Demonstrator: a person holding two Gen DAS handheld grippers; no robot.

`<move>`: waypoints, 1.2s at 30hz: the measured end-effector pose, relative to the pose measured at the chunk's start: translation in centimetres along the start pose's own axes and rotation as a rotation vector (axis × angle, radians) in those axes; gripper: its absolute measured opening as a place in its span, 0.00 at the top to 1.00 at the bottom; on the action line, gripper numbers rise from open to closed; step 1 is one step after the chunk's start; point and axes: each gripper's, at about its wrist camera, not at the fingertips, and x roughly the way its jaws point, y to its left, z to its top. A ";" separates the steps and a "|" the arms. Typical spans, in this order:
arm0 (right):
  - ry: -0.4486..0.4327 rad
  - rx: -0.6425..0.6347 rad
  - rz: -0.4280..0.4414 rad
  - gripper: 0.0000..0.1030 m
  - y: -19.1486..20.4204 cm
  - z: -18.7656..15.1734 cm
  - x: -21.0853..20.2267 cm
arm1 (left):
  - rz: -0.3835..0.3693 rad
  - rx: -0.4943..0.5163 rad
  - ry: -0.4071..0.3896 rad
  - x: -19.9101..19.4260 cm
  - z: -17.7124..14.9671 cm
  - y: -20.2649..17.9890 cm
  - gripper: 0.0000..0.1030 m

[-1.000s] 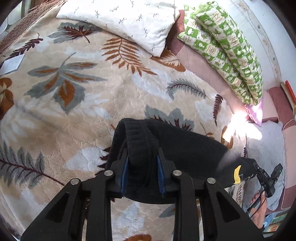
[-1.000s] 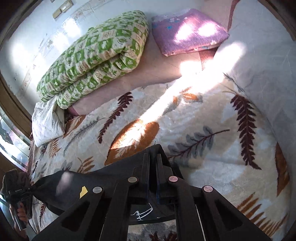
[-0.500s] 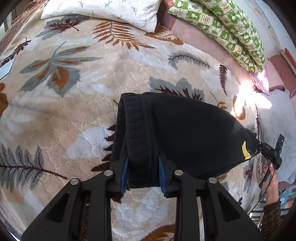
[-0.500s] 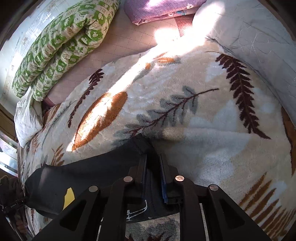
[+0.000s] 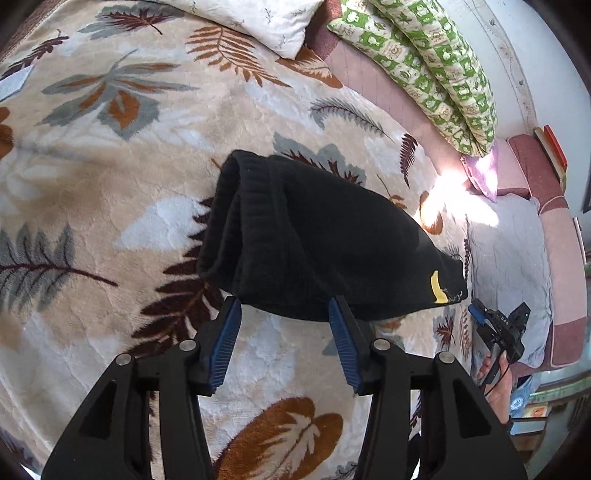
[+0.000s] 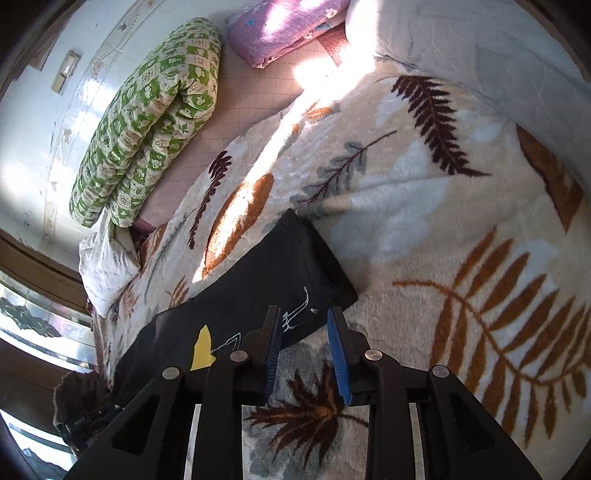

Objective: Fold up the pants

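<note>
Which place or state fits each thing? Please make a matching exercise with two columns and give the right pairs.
Things:
1. pants
2. left claw
3. green quilt
4. purple pillow

Places or states:
A. rolled up by the wall
B. open, holding nothing
C. lying folded on the leaf blanket
D. in sunlight, beyond the quilt's end

Pairs: 1-C, 2-B, 3-A, 4-D

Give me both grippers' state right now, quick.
Left gripper: open, holding nothing, fingers just short of the black pants.
Right gripper: open, holding nothing, at the pants' edge.
</note>
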 end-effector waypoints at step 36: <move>-0.020 0.051 -0.032 0.88 -0.5 -2.0 0.7 | 0.021 0.048 0.041 0.2 -2.0 0.5 0.80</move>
